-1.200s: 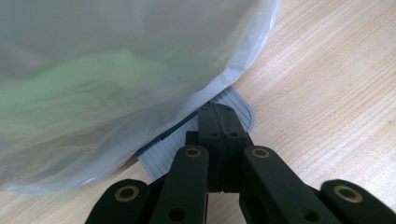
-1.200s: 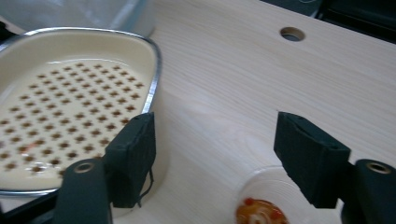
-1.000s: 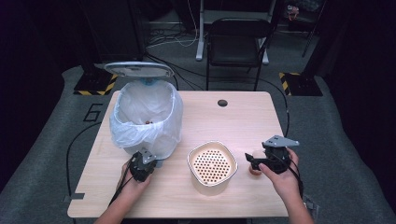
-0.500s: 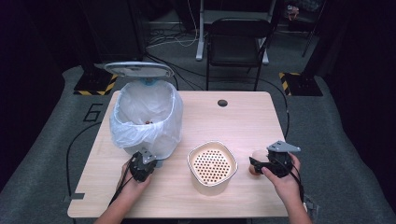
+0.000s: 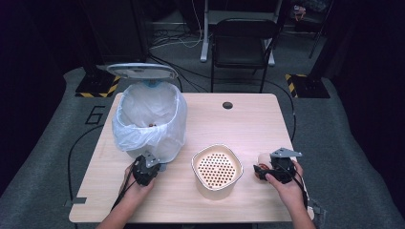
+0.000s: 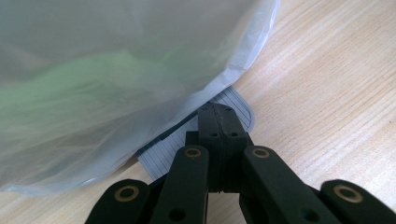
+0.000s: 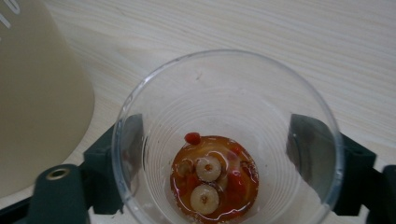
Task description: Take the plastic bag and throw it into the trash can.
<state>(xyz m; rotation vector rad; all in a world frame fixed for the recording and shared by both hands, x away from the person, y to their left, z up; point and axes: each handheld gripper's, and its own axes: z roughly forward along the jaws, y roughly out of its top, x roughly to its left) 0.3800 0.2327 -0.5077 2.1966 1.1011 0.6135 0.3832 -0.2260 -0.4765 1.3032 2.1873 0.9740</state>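
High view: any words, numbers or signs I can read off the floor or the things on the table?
"6": one large pale numeral on the grey floor mat, left of the table.
A few pale marks on the beige strainer pot, at the top left corner of the right gripper view: cut off, unreadable.
Nothing else legible.

Pedal (image 6: 196,144) mostly hidden under bin liner (image 6: 116,84). Cup (image 7: 229,140) base cut off; contents too small to identify
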